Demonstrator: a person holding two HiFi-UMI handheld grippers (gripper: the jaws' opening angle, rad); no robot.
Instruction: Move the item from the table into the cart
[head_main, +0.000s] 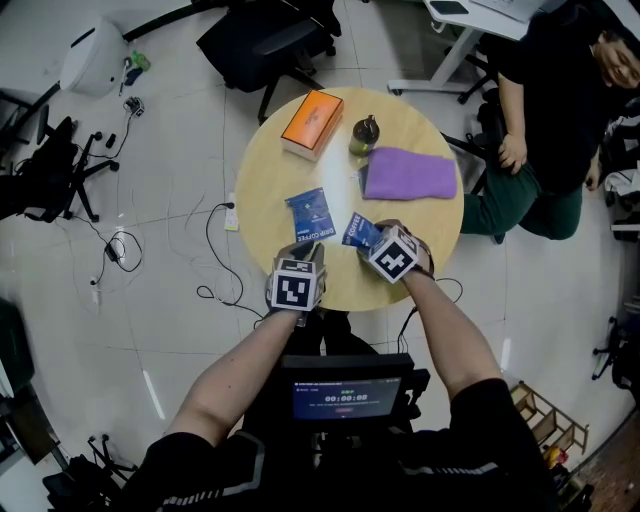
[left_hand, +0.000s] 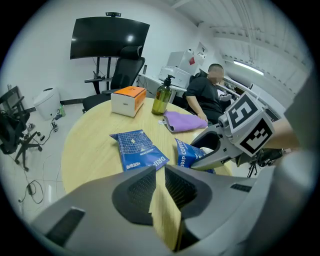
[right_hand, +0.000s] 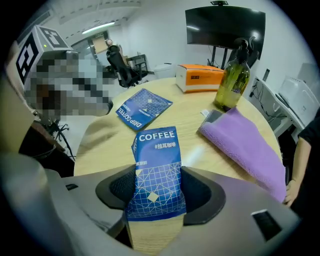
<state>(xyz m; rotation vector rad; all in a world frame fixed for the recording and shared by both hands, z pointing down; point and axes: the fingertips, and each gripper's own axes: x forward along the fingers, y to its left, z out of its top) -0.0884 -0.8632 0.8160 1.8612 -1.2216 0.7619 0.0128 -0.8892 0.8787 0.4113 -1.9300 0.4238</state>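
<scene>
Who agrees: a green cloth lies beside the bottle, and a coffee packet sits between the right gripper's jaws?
The cloth is purple, not green; the right gripper view shows it. It lies beside the bottle, and a coffee packet sits between the right gripper's jaws.

Partly hidden coffee packet (head_main: 360, 232), under right gripper (head_main: 378, 241)

Right gripper (right_hand: 155, 194) fingers pinch blue coffee packet (right_hand: 156, 165) (second packet (right_hand: 144, 111) flat on table (right_hand: 192, 116)), purple cloth (right_hand: 245, 145) beside.

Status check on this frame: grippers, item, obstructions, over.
Left gripper empty, jaws nearly together. Right gripper clamped on coffee packet near table edge. Cart not in view. Nothing blocking seen.
</scene>
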